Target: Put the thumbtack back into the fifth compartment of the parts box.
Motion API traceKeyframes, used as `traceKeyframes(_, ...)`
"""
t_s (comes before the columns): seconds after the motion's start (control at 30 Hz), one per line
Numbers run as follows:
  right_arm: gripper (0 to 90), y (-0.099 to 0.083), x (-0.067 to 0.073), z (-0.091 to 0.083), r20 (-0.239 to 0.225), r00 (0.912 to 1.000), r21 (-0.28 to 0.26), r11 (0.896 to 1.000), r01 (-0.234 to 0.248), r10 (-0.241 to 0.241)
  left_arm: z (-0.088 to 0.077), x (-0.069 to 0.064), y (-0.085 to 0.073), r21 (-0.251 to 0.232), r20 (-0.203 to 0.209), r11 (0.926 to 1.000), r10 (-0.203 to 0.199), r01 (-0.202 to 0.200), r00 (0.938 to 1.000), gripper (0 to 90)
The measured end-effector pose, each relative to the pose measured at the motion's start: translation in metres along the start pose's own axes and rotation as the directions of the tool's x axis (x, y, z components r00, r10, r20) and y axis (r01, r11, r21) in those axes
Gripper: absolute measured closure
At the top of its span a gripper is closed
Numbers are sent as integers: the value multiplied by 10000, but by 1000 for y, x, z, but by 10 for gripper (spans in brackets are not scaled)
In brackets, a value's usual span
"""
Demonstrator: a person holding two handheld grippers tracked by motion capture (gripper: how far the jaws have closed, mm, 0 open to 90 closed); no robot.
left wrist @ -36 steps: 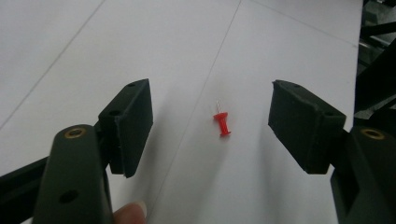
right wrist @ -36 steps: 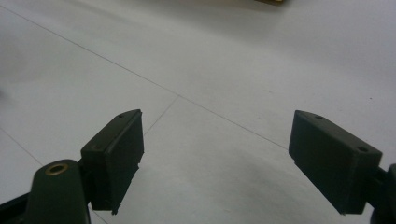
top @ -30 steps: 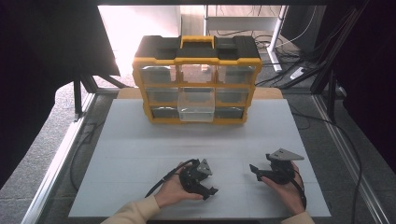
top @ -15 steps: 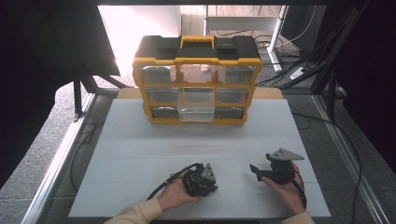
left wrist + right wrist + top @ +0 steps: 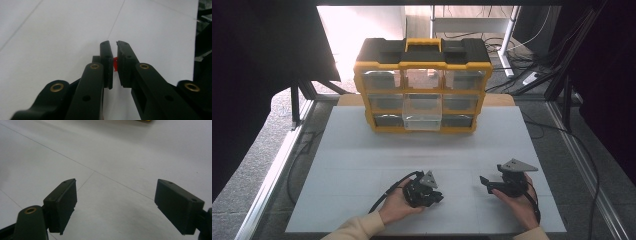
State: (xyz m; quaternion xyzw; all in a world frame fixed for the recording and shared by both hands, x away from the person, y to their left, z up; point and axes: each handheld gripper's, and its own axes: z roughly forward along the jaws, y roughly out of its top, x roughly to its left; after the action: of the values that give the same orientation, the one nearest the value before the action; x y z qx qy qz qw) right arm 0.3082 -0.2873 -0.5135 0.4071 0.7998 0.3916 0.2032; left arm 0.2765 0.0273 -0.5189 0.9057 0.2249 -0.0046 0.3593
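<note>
Since a second ago the left gripper (image 5: pixel 435 197) has turned a little and its jaws have just been closing; now they pinch a small red thing (image 5: pixel 115 64), which sits right between the pads, low down near their roots; I cannot tell what it is or which way its long side runs. The right gripper (image 5: pixel 115 205) stayed put, jaws wide apart over the bare white table (image 5: pixel 362 150), nothing held. The yellow drawer organizer (image 5: pixel 422 92) stands far ahead of both; its middle drawer (image 5: pixel 422 114) sticks out; the left gripper looks a bit nearer.
</note>
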Motion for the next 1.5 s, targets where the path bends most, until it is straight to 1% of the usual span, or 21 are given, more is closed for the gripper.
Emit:
traceKeyframes(0.17, 187, 0, 1, -1, 6, 10000, -32, 10000, 0, 0, -16, 3, -1, -655, 22, 9977, -167, 168, 9999, 827)
traceKeyframes(0.27, 187, 0, 0, 0, 4, 10000, -21, 10000, 5, -5, -27, 6, -1, -1190, 68, 9927, -210, 216, 9998, 827)
traceKeyframes(0.37, 186, 0, 0, 0, -6, 10000, -25, 10000, -15, 15, -36, 9, -1, -1526, 39, 9878, -319, 321, 9995, 827)
traceKeyframes(0.4, 186, 0, 0, 0, -3, 10000, -26, 10000, -12, 12, -40, 10, 0, -1701, 44, 9847, -361, 363, 9993, 827)
traceKeyframes(0.43, 186, 0, 0, 0, 1, 10000, -22, 10000, -10, 10, -42, 11, 0, -1775, 55, 9833, -404, 407, 9992, 827)
traceKeyframes(0.47, 186, 0, 0, 0, 3, 10000, -22, 10000, -8, 8, -47, 13, 0, -1768, -4, 9837, -316, 311, 9995, 827)
traceKeyframes(0.5, 187, 0, 0, 0, 9, 10000, -25, 10000, -3, 3, -48, 13, 0, -2003, 8, 9786, -474, 466, 9989, 827)
traceKeyframes(0.57, 187, 0, 0, 0, 11, 10000, -22, 10000, 5, -5, -53, 15, 0, -2181, -17, 9745, -535, 518, 9986, 827)
traceKeyframes(0.6, 186, 0, 0, 0, 2, 10000, -20, 10000, 19, -19, -56, 17, 0, -2330, 11, 9706, -621, 606, 9981, 827)
traceKeyframes(0.7, 187, 0, 0, -1, 10, 10000, -19, 10000, 7, -7, -63, 20, 0, -2576, 62, 9631, -786, 775, 9969, 827)
traceKeyframes(0.73, 187, 0, 0, -1, 6, 10000, -24, 10000, -8, 8, -65, 22, 0, -2694, 94, 9594, -836, 831, 9965, 827)
traceKeyframes(0.83, 187, 0, -2, -2, 9, 10000, -65, 10000, -51, 51, -71, 24, 1, -2886, -27, 9538, -876, 831, 9962, 827)
traceKeyframes(0.87, 187, 0, -2, -2, -34, 10000, -97, 9999, -78, 78, -73, 25, 2, -2980, -40, 9508, -901, 848, 9959, 827)
traceKeyframes(0.97, 187, -1, -2, -3, -61, 9999, -118, 9999, -117, 116, -80, 27, 4, -3153, 9, 9440, -1018, 968, 9948, 827)
traceKeyframes(1.07, 187, -2, -1, -5, -71, 9999, -191, 9997, -133, 132, -86, 29, 5, -3363, 59, 9356, -1120, 1075, 9937, 827)
traceKeyframes(1.17, 188, -2, -1, -5, -48, 9999, -177, 9998, -104, 103, -90, 30, 6, -3479, 9, 9316, -1125, 1058, 9937, 826)
traceKeyframes(1.2, 188, -2, -1, -5, -42, 9999, -164, 9998, -105, 104, -91, 31, 6, -3558, 30, 9281, -1163, 1097, 9932, 827)
traceKeyframes(1.27, 187, -2, -1, -5, -27, 9999, -140, 9999, -102, 101, -95, 33, 7, -3627, -10, 9253, -1189, 1105, 9929, 826)
traceKeyframes(1.4, 188, -2, 0, -5, 18, 10000, -112, 9999, -50, 50, -104, 39, 7, -3838, -38, 9161, -1273, 1161, 9919, 826)
traceKeyframes(1.43, 188, -2, 0, -4, 6, 10000, -82, 10000, -54, 54, -106, 41, 7, -3891, -97, 9136, -1318, 1177, 9912, 826)
traceKeyframes(1.5, 188, -2, 0, -4, -29, 10000, -82, 10000, -34, 34, -112, 46, 7, -4030, -10, 9055, -1452, 1325, 9894, 826)
